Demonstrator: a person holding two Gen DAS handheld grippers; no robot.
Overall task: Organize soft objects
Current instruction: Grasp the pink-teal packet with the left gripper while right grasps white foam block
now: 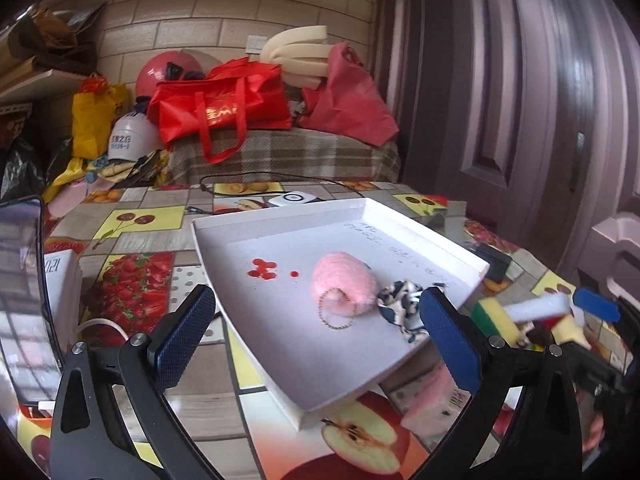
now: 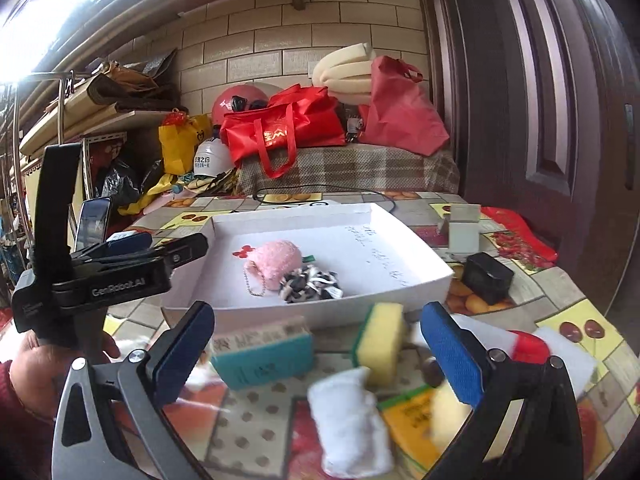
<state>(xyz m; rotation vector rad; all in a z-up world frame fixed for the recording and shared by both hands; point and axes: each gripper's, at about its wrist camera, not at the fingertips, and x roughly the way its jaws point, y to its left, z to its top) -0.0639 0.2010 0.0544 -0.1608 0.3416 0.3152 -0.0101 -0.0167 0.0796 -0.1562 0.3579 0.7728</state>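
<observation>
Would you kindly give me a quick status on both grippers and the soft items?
Left gripper and right gripper: jaws open, empty. Pink plush pouch and black-white scrunchie in white tray. Sponges outside, unobstructed.

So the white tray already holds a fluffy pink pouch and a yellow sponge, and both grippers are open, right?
Not quite. Beside the fluffy pink pouch in the white tray lies a black-and-white fabric piece, not a sponge. The yellow sponge is still on the table outside the tray, as the right wrist view shows. Both the left gripper and right gripper are open.
</observation>
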